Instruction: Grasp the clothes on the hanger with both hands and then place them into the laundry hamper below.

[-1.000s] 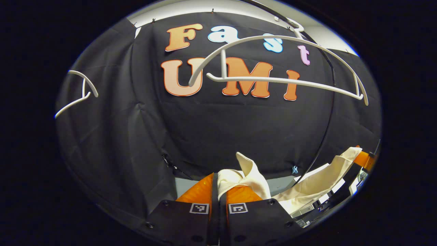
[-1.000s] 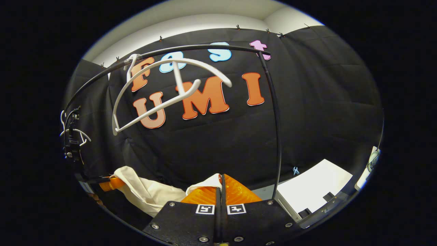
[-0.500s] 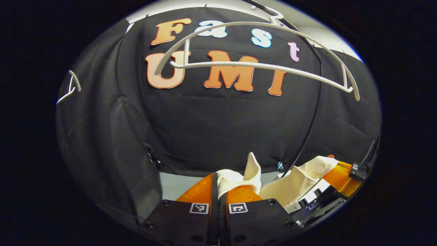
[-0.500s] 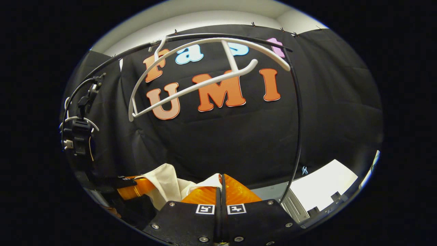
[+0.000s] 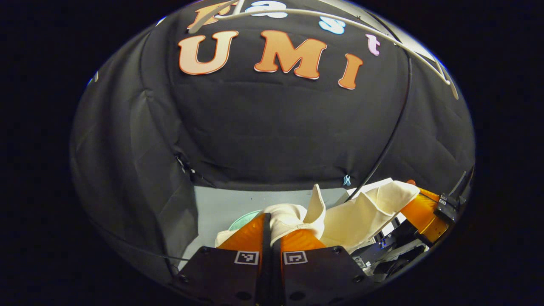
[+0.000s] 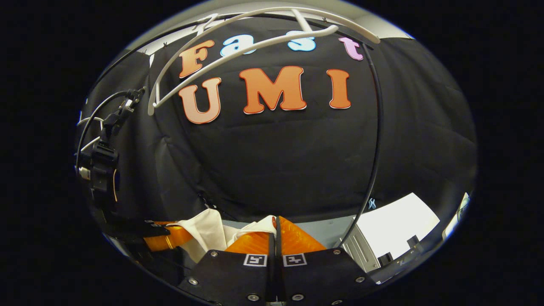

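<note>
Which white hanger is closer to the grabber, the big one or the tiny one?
In the right gripper view, the big white hanger on the rail at the top is closer. The small hanger sits far off at the left edge, behind the other gripper's cable.

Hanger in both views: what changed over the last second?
The white hanger slid toward the top edge of both views, so both grippers have come down. A pale green rim has appeared below. Unchanged: left gripper and right gripper stay shut on the cream garment, stretched between them.
</note>
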`<action>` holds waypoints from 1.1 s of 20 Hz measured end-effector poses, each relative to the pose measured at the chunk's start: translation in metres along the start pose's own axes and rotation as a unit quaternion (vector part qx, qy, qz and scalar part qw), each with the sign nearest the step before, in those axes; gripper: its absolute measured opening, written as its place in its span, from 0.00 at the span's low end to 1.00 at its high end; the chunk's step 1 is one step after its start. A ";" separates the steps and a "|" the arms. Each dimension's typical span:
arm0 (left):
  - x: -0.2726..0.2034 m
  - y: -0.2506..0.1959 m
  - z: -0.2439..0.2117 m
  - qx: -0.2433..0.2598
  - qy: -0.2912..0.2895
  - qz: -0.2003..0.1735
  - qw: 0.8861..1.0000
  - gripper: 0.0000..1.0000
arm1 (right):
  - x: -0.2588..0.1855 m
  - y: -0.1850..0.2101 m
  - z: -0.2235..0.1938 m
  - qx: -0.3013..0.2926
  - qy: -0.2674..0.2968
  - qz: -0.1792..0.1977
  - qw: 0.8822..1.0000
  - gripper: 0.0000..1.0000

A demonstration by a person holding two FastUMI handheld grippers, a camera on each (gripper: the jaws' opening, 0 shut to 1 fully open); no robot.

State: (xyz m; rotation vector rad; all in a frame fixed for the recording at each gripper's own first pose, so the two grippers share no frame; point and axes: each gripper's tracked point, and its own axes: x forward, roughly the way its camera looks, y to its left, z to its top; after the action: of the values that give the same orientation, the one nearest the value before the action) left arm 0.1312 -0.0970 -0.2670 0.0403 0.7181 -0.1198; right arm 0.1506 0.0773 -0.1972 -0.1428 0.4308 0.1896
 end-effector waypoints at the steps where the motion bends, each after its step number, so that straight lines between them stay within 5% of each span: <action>1: 0.004 0.006 -0.003 0.002 0.012 0.005 1.000 0.05 | 0.003 0.001 -0.003 -0.006 0.006 -0.003 1.000 0.00; 4: 0.012 0.013 -0.018 0.003 0.036 0.008 0.999 0.11 | 0.010 0.002 -0.023 -0.010 0.028 -0.007 1.000 0.03; 14: 0.030 0.031 -0.069 -0.013 0.110 0.013 0.994 0.08 | 0.043 0.014 -0.126 -0.001 0.139 -0.007 0.990 0.07; 20: 0.028 0.048 -0.097 -0.028 0.138 0.022 0.990 0.08 | 0.052 0.014 -0.135 -0.025 0.149 -0.017 0.988 0.05; 21: 0.026 0.051 -0.099 -0.033 0.141 0.023 0.989 0.02 | 0.052 0.016 -0.136 -0.025 0.150 -0.017 0.988 0.05; 22: 0.024 0.055 -0.103 -0.037 0.144 0.024 0.989 0.08 | 0.051 0.018 -0.137 -0.025 0.151 -0.016 0.988 0.05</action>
State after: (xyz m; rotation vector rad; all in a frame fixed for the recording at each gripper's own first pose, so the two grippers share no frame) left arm 0.0883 -0.0371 -0.3611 0.0038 1.0096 -0.0403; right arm 0.1375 0.0784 -0.3437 -0.2302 0.7259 0.1465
